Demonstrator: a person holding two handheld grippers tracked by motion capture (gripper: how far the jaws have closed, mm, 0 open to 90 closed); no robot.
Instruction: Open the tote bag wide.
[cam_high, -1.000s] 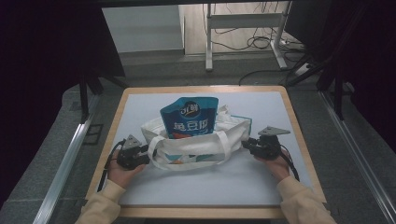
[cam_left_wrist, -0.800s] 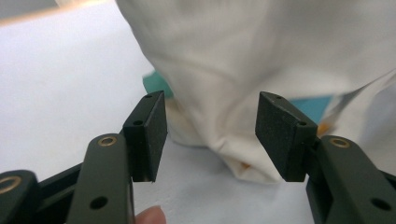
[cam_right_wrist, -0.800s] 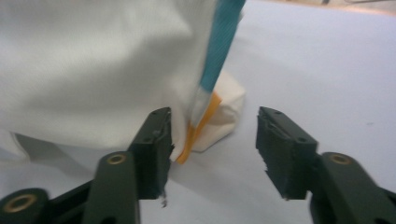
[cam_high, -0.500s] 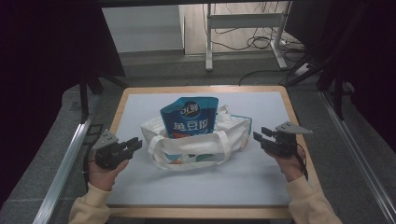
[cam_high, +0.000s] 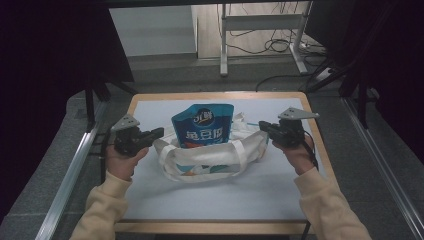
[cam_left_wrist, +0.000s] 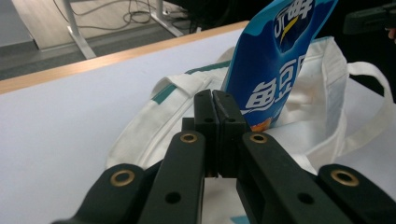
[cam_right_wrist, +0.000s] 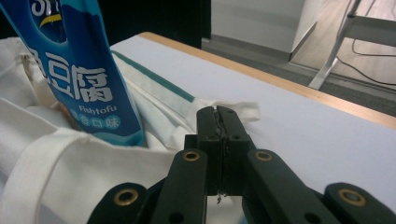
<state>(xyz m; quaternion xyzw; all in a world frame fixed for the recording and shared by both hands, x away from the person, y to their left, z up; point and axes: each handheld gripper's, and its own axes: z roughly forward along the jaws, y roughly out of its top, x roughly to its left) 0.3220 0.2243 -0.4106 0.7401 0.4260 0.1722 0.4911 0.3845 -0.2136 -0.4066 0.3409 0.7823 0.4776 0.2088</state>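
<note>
**Tote bag: pouch stands loose as both grippers hang clear**

The white canvas tote bag (cam_high: 207, 160) lies slumped in the middle of the table (cam_high: 150, 210), with a blue fish-tofu pouch (cam_high: 204, 126) standing upright in its mouth. The left gripper (cam_high: 159, 132) is just off the bag's left end and the right gripper (cam_high: 262, 125) just off its right end; both have just been closing, their jaws now pressed together with nothing between them, and neither touches the cloth.

The risk, as I judge it, is the pouch. It is tall, the soft rim braces it only at its base, and it leans toward the far side, so a nudge from either gripper or a tug on one handle could tip it out onto the table. Shut jaws also cannot take a strap; pushing in like this would only shove the bag.

The high view gives the whole layout and the near handle loop (cam_high: 205, 165). The right gripper view adds what it cannot: the "Fishtofu" print on the pouch (cam_right_wrist: 84, 79) and a green-trimmed rim (cam_right_wrist: 154, 79). The left gripper view seems to show the pouch seated inside the bag, though its base is hidden.
</note>
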